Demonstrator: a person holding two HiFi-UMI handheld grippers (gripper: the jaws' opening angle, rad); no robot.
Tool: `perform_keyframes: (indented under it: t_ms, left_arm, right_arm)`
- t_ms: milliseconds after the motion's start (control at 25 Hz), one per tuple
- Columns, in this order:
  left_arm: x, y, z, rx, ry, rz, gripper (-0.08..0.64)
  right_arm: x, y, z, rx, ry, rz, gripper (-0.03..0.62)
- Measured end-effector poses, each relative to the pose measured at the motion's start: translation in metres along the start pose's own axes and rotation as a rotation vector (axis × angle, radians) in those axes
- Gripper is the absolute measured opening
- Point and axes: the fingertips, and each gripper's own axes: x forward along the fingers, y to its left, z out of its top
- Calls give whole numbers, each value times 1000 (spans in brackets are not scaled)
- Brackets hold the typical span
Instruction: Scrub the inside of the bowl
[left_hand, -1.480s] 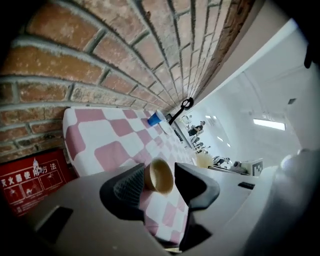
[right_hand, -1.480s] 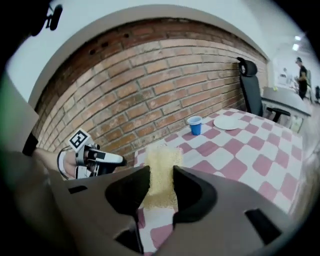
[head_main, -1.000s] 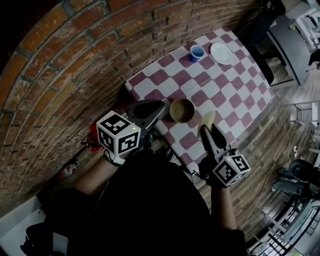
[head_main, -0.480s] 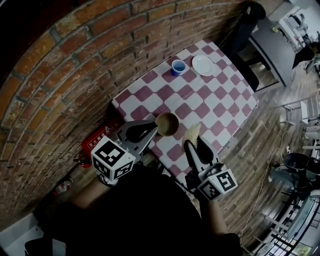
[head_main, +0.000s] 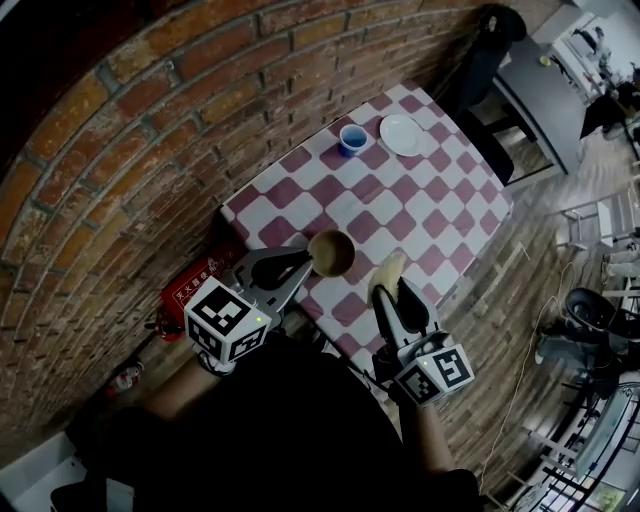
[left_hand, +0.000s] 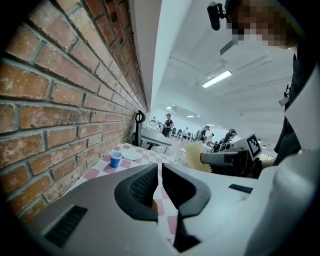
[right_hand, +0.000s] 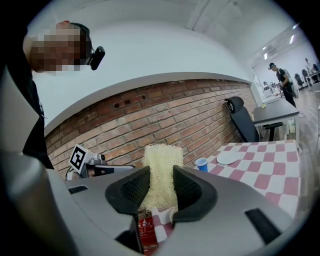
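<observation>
Two holds | left gripper (left_hand: 160, 175) jaws clenched on bowl (head_main: 332, 252) (rim) | right gripper (right_hand: 161, 182) jaws grasping sponge (right_hand: 161, 160)

Red-and-white checked desk (head_main: 400, 215) runs along the brick wall (head_main: 150, 150); blue cup (head_main: 352, 139) and white plate (head_main: 402, 134) just beside each other at its far edge, cup wall-side; black office chair (head_main: 487, 40) beyond that edge, red box (head_main: 195, 290) on the floor by the near wall-side corner.
</observation>
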Motion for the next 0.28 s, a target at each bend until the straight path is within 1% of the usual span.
perform_keyframes:
  t_ms: [280]
  left_arm:
    - [1,4,-2,7,13,5,38]
  right_arm:
    - [1,-1,-1,15,5,-9,154]
